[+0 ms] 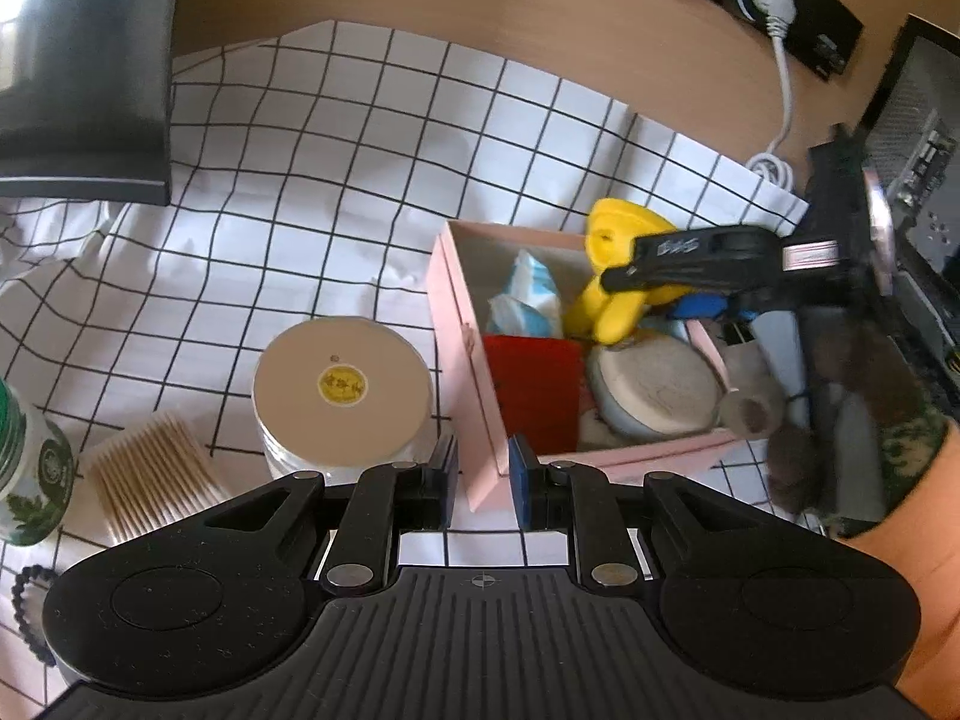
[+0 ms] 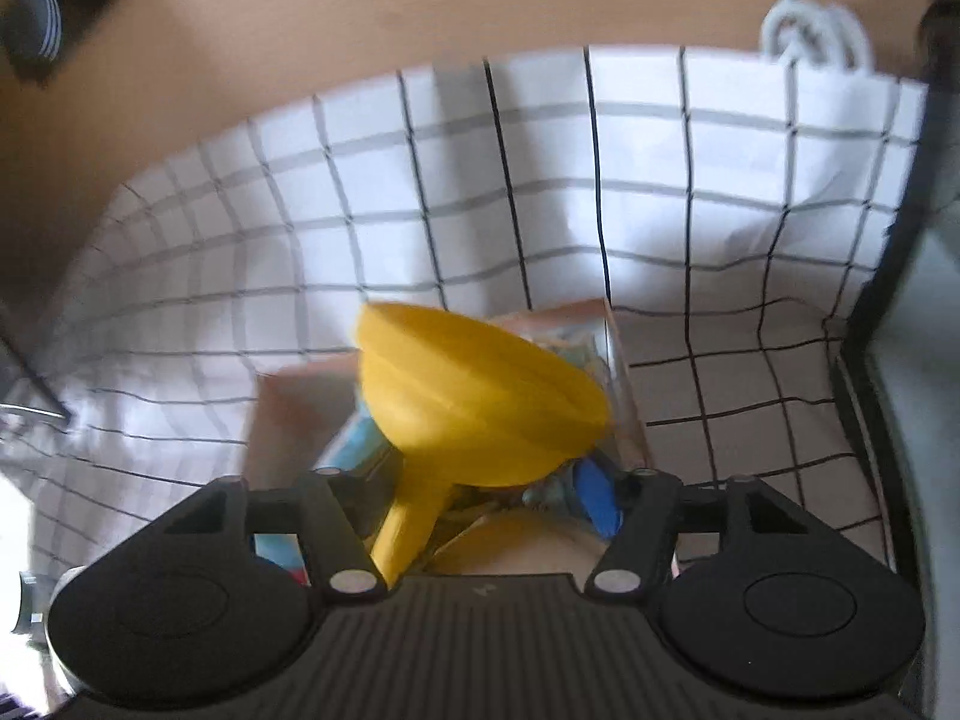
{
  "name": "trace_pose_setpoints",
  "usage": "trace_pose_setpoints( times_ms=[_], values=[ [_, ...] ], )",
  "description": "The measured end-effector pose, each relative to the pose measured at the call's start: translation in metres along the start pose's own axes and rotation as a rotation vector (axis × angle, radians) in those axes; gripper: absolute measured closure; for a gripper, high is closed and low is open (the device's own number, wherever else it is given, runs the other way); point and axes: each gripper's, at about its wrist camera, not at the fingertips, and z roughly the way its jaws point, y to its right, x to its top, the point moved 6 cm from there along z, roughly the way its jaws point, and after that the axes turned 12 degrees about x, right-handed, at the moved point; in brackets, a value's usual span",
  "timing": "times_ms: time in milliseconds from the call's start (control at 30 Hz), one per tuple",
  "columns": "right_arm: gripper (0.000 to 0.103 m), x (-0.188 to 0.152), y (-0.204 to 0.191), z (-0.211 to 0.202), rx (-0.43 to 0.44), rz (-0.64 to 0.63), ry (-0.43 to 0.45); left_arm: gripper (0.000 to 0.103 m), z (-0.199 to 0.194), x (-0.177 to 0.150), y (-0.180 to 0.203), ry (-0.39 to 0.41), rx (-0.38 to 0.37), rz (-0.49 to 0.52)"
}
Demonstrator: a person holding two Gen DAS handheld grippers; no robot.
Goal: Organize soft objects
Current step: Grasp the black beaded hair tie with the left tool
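A pink box (image 1: 474, 360) stands on the checked cloth and holds a blue-white tissue pack (image 1: 528, 294), a red item (image 1: 534, 384), a round beige pad (image 1: 654, 390) and a grey plush toy (image 1: 750, 408). My left gripper (image 1: 483, 477) is shut on the box's near corner wall. A yellow funnel (image 1: 618, 240) (image 2: 480, 396) leans in the box's far right part. My right gripper (image 1: 654, 297) (image 2: 486, 492) stands open around it. The funnel's stem lies by the left finger. The blue pad of the right finger (image 2: 600, 504) is clear of it.
Left of the box are a round jar with a beige lid (image 1: 342, 390), a bundle of cotton swabs (image 1: 150, 474), a green-white bottle (image 1: 30, 468) and a bead bracelet (image 1: 24, 594). A white cable (image 1: 774, 168) and dark equipment (image 1: 918, 138) lie behind at the right.
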Motion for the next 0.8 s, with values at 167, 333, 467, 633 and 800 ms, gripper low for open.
trace_pose_setpoints(
  times_ms=[167, 333, 467, 633, 800],
  values=[
    [0.021, -0.013, -0.033, -0.063, 0.035, -0.076, 0.118, 0.083, -0.009, -0.023, -0.009, 0.016, -0.046, 0.009],
    [0.020, -0.043, -0.072, -0.096, 0.042, -0.205, 0.121, 0.083, -0.023, -0.059, -0.046, 0.014, -0.028, -0.082],
    [0.019, -0.078, -0.099, -0.091, 0.049, -0.291, 0.043, 0.083, -0.048, -0.079, -0.102, 0.038, 0.058, -0.200],
    [0.013, -0.123, -0.142, -0.063, 0.126, -0.356, -0.059, 0.083, -0.077, -0.093, -0.190, 0.094, 0.273, -0.379],
    [0.013, -0.161, -0.184, -0.031, 0.189, -0.431, -0.178, 0.083, -0.080, -0.102, -0.239, 0.078, 0.364, -0.450]
  ],
)
